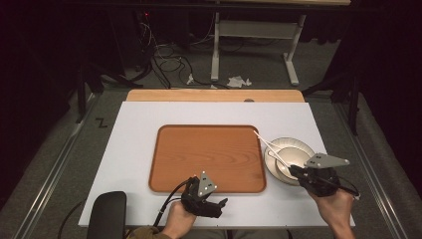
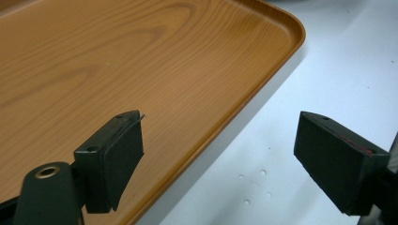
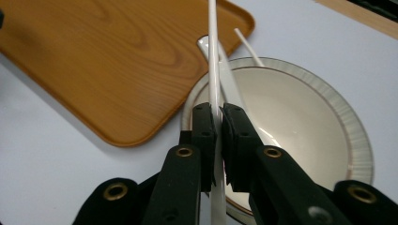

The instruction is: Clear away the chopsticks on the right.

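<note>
Right gripper view: right gripper (image 3: 218, 140) clamps a thin white plastic chopstick (image 3: 212, 56).
Its jaws pinch the stick over the round cream bowl (image 3: 328, 122) beside the rectangular wooden tray (image 3: 94, 61); the left gripper (image 2: 218, 159) gapes empty at the tray's edge on the white desk (image 2: 347, 70).

From above we look forward and down over the whole surface (image 1: 139, 119). Each claw camera sits close and low, looking along its jaws; all three views share the wooden tray (image 1: 206, 157) (image 2: 141, 61) (image 3: 108, 61).

tray (image 1: 206, 157) mid-table (image 1: 139, 124); bowl (image 1: 298, 149) just right of it; chopsticks (image 1: 268, 147) over bowl
</note>
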Tool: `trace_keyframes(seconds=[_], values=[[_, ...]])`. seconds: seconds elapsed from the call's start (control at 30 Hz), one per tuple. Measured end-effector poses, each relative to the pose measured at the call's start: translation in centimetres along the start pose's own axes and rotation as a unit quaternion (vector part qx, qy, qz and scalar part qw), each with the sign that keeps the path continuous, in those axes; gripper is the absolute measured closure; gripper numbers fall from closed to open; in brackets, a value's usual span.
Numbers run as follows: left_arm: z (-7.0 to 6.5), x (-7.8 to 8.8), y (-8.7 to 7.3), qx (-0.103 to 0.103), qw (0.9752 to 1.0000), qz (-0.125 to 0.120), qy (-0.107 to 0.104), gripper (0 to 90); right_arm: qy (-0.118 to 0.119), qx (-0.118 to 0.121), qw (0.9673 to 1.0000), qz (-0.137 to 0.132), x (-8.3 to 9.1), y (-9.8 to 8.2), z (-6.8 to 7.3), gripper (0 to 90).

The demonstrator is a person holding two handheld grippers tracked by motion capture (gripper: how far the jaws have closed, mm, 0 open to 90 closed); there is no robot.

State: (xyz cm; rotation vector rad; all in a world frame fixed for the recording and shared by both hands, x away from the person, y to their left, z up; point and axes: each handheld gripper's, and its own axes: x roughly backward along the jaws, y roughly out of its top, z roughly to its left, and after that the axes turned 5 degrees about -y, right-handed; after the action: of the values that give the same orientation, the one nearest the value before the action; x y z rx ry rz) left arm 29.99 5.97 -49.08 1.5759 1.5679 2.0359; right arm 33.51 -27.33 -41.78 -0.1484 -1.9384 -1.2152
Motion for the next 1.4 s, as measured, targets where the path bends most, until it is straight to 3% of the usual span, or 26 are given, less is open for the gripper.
trace_keyframes(seconds=[0.17, 0.23, 0.5, 0.87, 1.17, 1.4], values=[[0.0, -0.1, 0.1, -0.003, 1.0, 0.001, -0.002, 16.3, 0.022, 0.006, 0.9996, 0.016, -1.0, 0.3, 2.0, 85.3], [0.0, -0.1, 0.1, -0.004, 1.0, 0.001, -0.003, 16.3, 0.029, 0.012, 0.9989, 0.033, -2.1, 0.5, 3.0, 85.3], [0.0, -0.1, 0.1, -0.003, 1.0, 0.001, 0.002, 16.3, 0.029, 0.02, 0.9967, 0.074, -5.0, 1.2, 5.1, 85.3], [0.0, 0.3, -0.1, 0.001, 1.0, -0.001, 0.009, 16.3, 0.026, 0.024, 0.9931, 0.111, -7.7, 2.0, 5.6, 85.1], [0.2, 1.2, -0.7, 0.017, 0.9996, -0.006, 0.023, 16.3, 0.045, 0.015, 0.9921, 0.117, -9.9, 3.0, 5.6, 85.1], [0.3, 2.0, -1.4, 0.033, 0.9986, -0.008, 0.041, 16.3, 0.058, 0.022, 0.9904, 0.123, -11.8, 3.9, 5.6, 84.9]])
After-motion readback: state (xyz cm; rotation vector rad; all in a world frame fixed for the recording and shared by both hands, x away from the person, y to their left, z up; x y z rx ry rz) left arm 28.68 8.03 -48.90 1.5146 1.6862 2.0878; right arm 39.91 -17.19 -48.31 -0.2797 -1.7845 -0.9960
